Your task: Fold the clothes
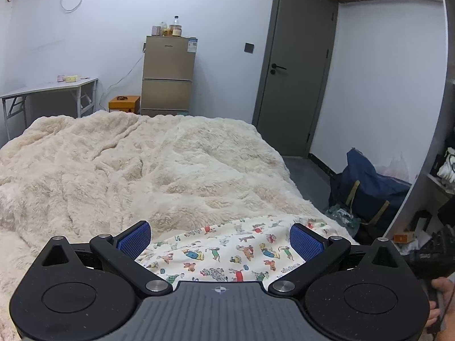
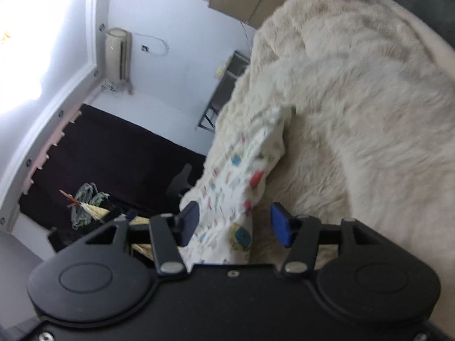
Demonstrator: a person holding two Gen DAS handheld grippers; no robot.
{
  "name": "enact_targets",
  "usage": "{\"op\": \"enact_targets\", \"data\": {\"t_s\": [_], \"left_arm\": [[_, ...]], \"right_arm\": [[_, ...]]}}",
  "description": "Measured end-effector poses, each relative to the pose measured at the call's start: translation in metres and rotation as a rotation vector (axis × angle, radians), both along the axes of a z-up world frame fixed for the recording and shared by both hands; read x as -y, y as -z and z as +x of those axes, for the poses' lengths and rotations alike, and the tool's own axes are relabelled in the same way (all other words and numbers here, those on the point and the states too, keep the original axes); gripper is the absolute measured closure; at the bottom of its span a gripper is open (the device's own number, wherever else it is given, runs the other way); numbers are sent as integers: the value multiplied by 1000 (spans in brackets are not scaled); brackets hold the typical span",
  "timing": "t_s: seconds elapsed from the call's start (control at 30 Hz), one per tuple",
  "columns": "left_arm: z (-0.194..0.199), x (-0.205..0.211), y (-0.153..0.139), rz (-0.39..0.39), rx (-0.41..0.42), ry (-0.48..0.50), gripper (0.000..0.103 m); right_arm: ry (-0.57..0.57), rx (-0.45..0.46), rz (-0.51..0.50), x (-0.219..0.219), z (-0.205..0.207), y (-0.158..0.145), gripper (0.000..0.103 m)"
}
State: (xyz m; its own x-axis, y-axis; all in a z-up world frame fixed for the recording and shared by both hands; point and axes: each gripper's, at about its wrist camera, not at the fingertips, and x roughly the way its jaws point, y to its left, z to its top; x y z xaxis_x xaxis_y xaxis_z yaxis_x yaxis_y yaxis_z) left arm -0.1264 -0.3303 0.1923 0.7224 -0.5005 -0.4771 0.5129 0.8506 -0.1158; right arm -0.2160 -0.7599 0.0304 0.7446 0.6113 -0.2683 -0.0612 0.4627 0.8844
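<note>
A cream garment with a colourful cartoon-animal print (image 1: 227, 253) lies on the fluffy cream blanket (image 1: 136, 170) at the near right part of the bed. My left gripper (image 1: 220, 237) is open, its blue pads apart over the garment's near edge. In the tilted, blurred right wrist view the same garment (image 2: 241, 179) lies bunched lengthwise on the blanket (image 2: 355, 99). My right gripper (image 2: 236, 221) is open, with the garment's near end between its blue pads, not clamped.
Beyond the bed stand a gold fridge (image 1: 167, 76), a white folding table (image 1: 48, 91), an orange box (image 1: 124, 104) and a grey door (image 1: 295, 65). A navy bag (image 1: 369, 187) and shelves (image 1: 438, 176) are at the right. A dark curtain (image 2: 113, 153) shows in the right wrist view.
</note>
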Motion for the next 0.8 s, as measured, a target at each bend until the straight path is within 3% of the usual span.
{"op": "enact_targets", "data": {"t_s": [0.07,0.17,0.3,0.43,0.53,0.63,0.8], "left_arm": [[0,2,3,6,-1,6,0],[1,6,6,13,-9,7,0],[0,9,7,24,-11,11,0],[-1,11,6,26,-3,24,0],[0,11,8,27,-8,22,0],[1,10,8,28,-9,19,0],[2,12,10,32,-12,25,0]], "right_arm": [[19,2,15,-9,5,3,52],[-59,30,37,-32,18,10,55],[-199,44,-58,-50,14,2,59],[-220,26,5,-34,0,8,83],[-173,14,84,-23,2,19,82],[-72,-3,148,-14,4,25,71],[-63,-4,151,-24,12,26,74]]}}
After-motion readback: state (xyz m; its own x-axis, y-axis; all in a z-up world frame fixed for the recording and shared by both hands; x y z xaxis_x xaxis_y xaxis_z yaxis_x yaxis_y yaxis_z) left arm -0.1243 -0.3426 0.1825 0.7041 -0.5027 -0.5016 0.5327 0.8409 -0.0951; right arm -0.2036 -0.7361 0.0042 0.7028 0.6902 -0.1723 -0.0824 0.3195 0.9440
